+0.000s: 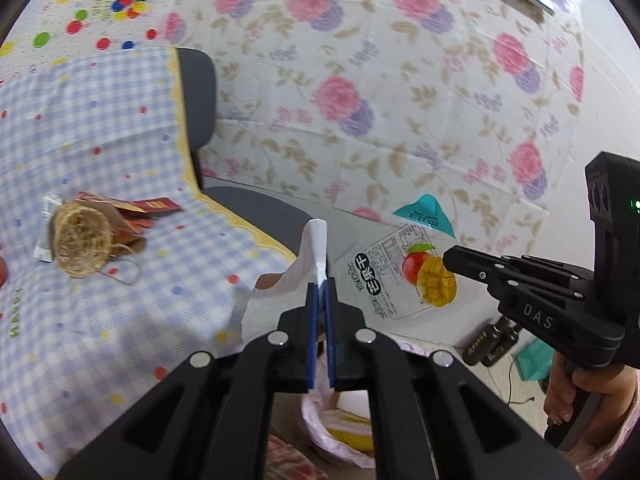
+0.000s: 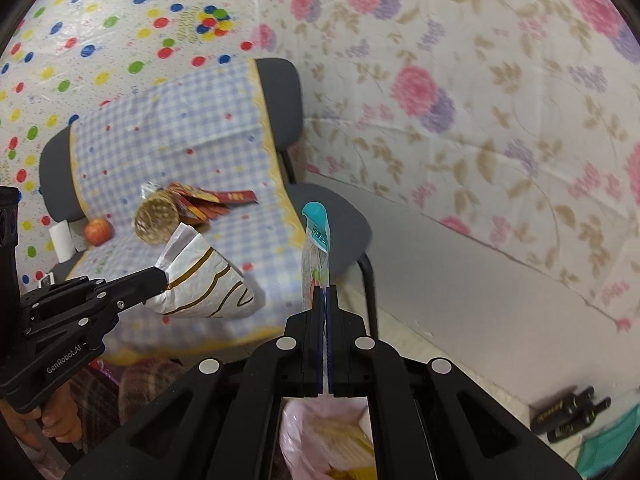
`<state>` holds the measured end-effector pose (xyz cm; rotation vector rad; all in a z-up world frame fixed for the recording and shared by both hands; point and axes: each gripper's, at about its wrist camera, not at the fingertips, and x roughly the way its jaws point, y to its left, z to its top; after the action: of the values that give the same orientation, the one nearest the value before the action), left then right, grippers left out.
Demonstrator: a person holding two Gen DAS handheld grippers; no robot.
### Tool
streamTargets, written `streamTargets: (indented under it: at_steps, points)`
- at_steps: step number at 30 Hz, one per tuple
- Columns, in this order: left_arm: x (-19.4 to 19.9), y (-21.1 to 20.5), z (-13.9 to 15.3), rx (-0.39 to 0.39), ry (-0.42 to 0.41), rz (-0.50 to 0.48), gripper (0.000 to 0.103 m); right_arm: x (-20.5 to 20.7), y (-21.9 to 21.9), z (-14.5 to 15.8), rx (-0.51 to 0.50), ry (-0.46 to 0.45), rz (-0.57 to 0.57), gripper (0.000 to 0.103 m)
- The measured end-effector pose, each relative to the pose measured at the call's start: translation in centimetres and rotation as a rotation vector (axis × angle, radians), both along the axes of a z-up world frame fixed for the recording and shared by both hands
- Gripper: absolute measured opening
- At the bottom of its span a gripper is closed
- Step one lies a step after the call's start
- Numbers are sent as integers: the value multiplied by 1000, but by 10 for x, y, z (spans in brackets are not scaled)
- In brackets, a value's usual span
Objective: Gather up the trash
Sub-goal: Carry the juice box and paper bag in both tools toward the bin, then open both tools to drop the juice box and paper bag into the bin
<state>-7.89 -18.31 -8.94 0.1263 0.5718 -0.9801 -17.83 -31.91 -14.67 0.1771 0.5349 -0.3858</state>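
Note:
My left gripper [image 1: 320,286] is shut on a white wrapper [image 1: 298,276]; in the right wrist view it [image 2: 164,278] holds that white wrapper with gold lines [image 2: 202,280] above the chair seat. My right gripper [image 2: 325,290] is shut on a clear dried-mango packet with a teal top [image 2: 317,236]; in the left wrist view it [image 1: 446,258] holds that packet [image 1: 404,272] by its edge. A pink trash bag [image 2: 320,440] with yellow scraps hangs open below both grippers, also low in the left wrist view [image 1: 340,432].
A grey chair [image 2: 344,224] draped with a blue checked cloth [image 1: 100,140] carries a woven straw ball [image 1: 82,240], red envelopes [image 2: 216,202], an apple [image 2: 98,232] and a white roll [image 2: 62,240]. Floral sheets cover the wall. Black walkie-talkies [image 2: 568,414] lie on the floor.

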Motion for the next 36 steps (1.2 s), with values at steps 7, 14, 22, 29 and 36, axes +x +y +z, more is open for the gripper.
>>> streamTargets:
  at_steps: [7, 14, 22, 29, 36]
  points:
    - [-33, -36, -40, 51, 45, -113, 2, -35, -16, -38, 24, 91, -98, 3]
    - [-41, -73, -67, 101, 98, -215, 2, -45, -40, -73, 67, 171, -156, 3]
    - [-31, -102, -91, 151, 140, -231, 2, -39, -59, -96, 87, 210, -169, 6]
    - [-19, -107, -94, 144, 151, -196, 33, -27, -66, -117, 129, 242, -164, 10]
    - [-5, -80, -77, 116, 101, -100, 39, -31, -62, -96, 101, 186, -181, 33]
